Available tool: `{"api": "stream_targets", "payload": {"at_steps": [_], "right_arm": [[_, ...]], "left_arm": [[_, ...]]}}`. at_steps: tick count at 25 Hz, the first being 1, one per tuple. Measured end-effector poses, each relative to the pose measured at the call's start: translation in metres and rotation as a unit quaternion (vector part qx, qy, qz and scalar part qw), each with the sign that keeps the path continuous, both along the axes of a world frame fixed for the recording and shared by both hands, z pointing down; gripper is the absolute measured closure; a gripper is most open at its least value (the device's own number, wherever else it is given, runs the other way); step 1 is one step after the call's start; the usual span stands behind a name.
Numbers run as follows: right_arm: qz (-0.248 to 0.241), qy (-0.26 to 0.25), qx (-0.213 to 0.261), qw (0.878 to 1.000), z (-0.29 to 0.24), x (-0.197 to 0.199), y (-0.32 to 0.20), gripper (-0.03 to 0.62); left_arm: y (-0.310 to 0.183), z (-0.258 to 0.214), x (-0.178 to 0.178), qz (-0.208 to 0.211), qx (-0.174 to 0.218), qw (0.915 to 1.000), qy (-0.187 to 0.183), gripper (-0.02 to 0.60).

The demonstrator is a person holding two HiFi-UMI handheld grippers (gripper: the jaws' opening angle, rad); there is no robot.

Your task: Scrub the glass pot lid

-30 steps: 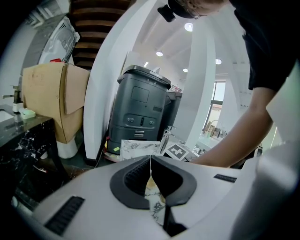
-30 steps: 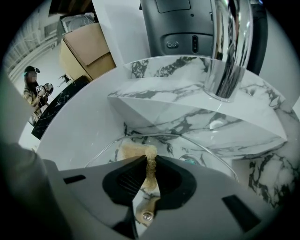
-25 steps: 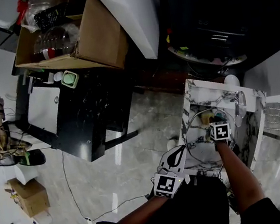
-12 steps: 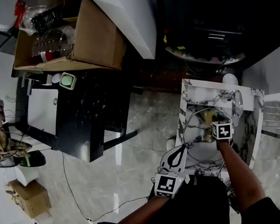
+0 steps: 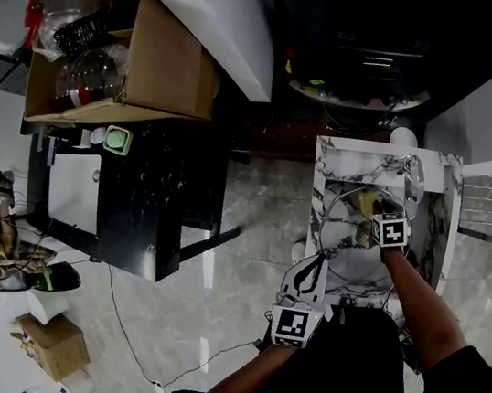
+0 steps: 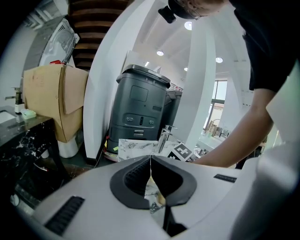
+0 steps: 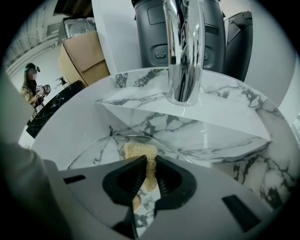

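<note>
Left gripper (image 6: 150, 161): jaws are pressed together on a thin edge, judged to be the lid's rim.
Glass pot lid (image 7: 103, 150): it is seen inside the marble sink (image 7: 225, 140), in front of the faucet (image 7: 183, 51), steadied at its left side.
Sponge (image 7: 140, 152): yellow and soft, it is laid against the glass.
Right gripper (image 7: 149, 164): jaws are pinched on the sponge.
Handling: the lid is judged stiff, breakable and slippery when wet. The rim is the place to be gripped, and scrubbing pressure should be kept moderate.
</note>
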State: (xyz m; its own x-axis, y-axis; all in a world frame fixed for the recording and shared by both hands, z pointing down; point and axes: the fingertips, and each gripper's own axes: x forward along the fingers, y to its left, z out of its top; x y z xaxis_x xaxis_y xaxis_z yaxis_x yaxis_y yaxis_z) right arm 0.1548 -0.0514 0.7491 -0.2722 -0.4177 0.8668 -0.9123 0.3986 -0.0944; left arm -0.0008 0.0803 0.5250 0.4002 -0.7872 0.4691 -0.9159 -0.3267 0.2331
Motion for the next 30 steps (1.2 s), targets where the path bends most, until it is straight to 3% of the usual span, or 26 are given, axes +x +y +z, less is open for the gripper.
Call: {"api": "stream_targets", "payload": {"at_steps": [10,30], "right_arm": [[0.000,-0.010,0.032,0.999,-0.002,0.004,-0.001,0.531],[0.015,0.009,0.029,0.999,-0.004,0.052,0.010,0.531]], "left_arm": [[0.010,0.001,0.002,-0.007,-0.005,0.9999,-0.010,0.563],[0.024,-0.002,0.032,0.002,-0.003,0.9999,-0.015,0.564]]}}
